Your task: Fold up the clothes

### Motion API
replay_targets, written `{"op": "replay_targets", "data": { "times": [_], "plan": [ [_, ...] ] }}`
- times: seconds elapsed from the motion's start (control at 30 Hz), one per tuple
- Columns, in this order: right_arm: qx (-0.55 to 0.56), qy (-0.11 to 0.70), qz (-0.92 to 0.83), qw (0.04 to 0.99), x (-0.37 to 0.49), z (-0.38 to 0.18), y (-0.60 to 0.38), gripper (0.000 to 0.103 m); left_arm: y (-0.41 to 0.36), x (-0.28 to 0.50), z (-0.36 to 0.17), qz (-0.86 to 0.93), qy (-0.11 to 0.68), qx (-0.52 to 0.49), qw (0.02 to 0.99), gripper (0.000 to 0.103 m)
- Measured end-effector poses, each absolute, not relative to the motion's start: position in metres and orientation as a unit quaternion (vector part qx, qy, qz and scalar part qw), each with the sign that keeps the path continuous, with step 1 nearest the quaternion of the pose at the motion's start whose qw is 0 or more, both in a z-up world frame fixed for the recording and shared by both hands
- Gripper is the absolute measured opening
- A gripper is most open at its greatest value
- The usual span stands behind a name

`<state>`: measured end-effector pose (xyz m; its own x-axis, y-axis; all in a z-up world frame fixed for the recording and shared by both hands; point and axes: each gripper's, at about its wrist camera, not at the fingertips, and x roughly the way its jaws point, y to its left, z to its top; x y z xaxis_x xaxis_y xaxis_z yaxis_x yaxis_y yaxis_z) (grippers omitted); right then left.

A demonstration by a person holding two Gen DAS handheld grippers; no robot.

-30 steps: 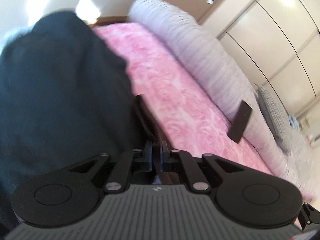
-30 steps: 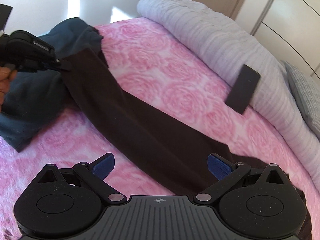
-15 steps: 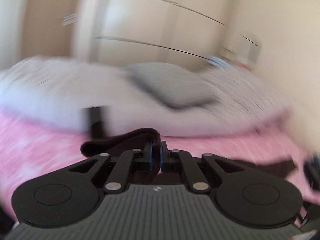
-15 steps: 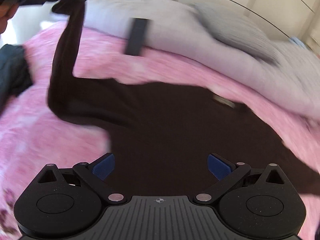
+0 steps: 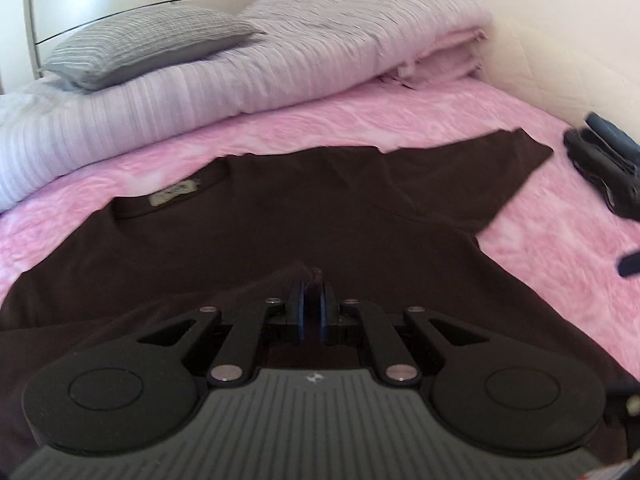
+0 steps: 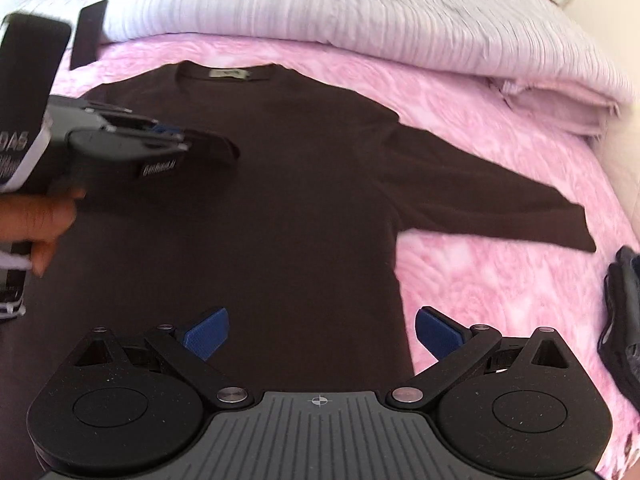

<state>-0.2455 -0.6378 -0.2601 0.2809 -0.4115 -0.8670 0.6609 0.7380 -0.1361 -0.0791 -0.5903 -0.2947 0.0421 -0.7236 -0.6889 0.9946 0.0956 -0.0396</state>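
Observation:
A dark brown long-sleeved shirt [image 6: 304, 184] lies flat on the pink bedspread [image 6: 480, 128], its neck label [image 6: 229, 74] toward the quilt. In the left wrist view my left gripper [image 5: 312, 286] is shut on the cuff of the shirt's [image 5: 320, 208] left sleeve, held over the chest. The right wrist view shows that left gripper [image 6: 182, 138] in a person's hand [image 6: 44, 216], with the folded-over sleeve [image 6: 218, 150] in it. My right gripper [image 6: 322, 334] stands open low over the shirt's lower body, nothing between its blue pads [image 6: 206, 332]. The other sleeve [image 6: 500, 200] stretches out to the right.
A rolled lilac quilt [image 6: 420, 28] and a grey pillow [image 5: 148, 40] run along the far side of the bed. A flat black device [image 6: 89, 32] leans on the quilt. A dark bundle [image 6: 622, 320] sits at the bed's right edge by the wall.
The left gripper has carried the sleeve from held up in the air down across the shirt's chest. Both views swung round to face the spread shirt. The right gripper stays open.

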Motion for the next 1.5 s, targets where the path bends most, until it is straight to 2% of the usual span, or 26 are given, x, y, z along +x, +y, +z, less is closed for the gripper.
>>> {"op": "replay_targets", "data": {
  "times": [0.07, 0.1, 0.17, 0.3, 0.4, 0.53, 0.6, 0.67, 0.73, 0.83, 0.93, 0.97, 1.03, 1.07, 1.13, 1.17, 1.3, 1.5],
  "plan": [
    [0.142, 0.483, -0.331, 0.798, -0.244, -0.262, -0.650, 0.103, -0.586, -0.075, -0.298, -0.627, 0.312, 0.242, 0.671, 0.015],
    [0.153, 0.474, -0.322, 0.805, -0.242, -0.263, -0.659, 0.103, -0.580, -0.071, -0.298, -0.624, 0.313, 0.245, 0.673, 0.027],
    [0.175, 0.455, -0.292, 0.823, -0.233, -0.265, -0.671, 0.103, -0.561, -0.060, -0.293, -0.624, 0.320, 0.243, 0.670, 0.038],
    [0.217, 0.424, -0.228, 0.849, -0.201, -0.273, -0.686, 0.103, -0.513, -0.031, -0.280, -0.607, 0.315, 0.256, 0.684, 0.045],
    [0.248, 0.399, -0.178, 0.865, -0.177, -0.280, -0.697, 0.099, -0.478, -0.005, -0.281, -0.577, 0.311, 0.277, 0.702, 0.045],
    [0.259, 0.391, -0.172, 0.867, -0.142, -0.303, -0.715, 0.082, -0.442, 0.032, -0.292, -0.539, 0.317, 0.292, 0.724, 0.045],
    [0.253, 0.400, -0.181, 0.862, -0.135, -0.313, -0.720, 0.078, -0.429, 0.048, -0.302, -0.524, 0.322, 0.296, 0.731, 0.045],
    [0.247, 0.409, -0.191, 0.858, -0.128, -0.323, -0.726, 0.060, -0.420, 0.063, -0.308, -0.508, 0.324, 0.302, 0.739, 0.045],
    [0.241, 0.418, -0.200, 0.853, -0.121, -0.333, -0.731, 0.051, -0.409, 0.076, -0.311, -0.501, 0.326, 0.298, 0.744, 0.045],
    [0.232, 0.431, -0.214, 0.845, -0.110, -0.348, -0.739, 0.045, -0.396, 0.090, -0.316, -0.495, 0.320, 0.307, 0.747, 0.045],
    [0.238, 0.431, -0.224, 0.841, -0.107, -0.351, -0.737, 0.026, -0.388, 0.093, -0.323, -0.501, 0.300, 0.336, 0.739, 0.045],
    [0.241, 0.431, -0.227, 0.839, -0.106, -0.351, -0.736, 0.019, -0.388, 0.090, -0.327, -0.503, 0.291, 0.351, 0.734, 0.048],
    [0.243, 0.428, -0.230, 0.840, -0.106, -0.348, -0.735, 0.016, -0.388, 0.084, -0.336, -0.503, 0.269, 0.381, 0.727, 0.053],
    [0.244, 0.426, -0.230, 0.840, -0.106, -0.346, -0.735, 0.011, -0.388, 0.082, -0.339, -0.500, 0.260, 0.387, 0.730, 0.056],
    [0.244, 0.421, -0.231, 0.843, -0.107, -0.340, -0.734, 0.010, -0.391, 0.080, -0.344, -0.492, 0.249, 0.390, 0.737, 0.057],
    [0.241, 0.416, -0.230, 0.846, -0.108, -0.336, -0.733, 0.006, -0.392, 0.080, -0.345, -0.487, 0.250, 0.383, 0.744, 0.058],
    [0.230, 0.398, -0.224, 0.859, -0.109, -0.318, -0.730, 0.006, -0.397, 0.080, -0.341, -0.461, 0.252, 0.358, 0.772, 0.057],
    [0.179, 0.357, -0.215, 0.891, -0.114, -0.269, -0.736, 0.005, -0.411, 0.062, -0.335, -0.422, 0.206, 0.395, 0.789, 0.057]
  ]
}}
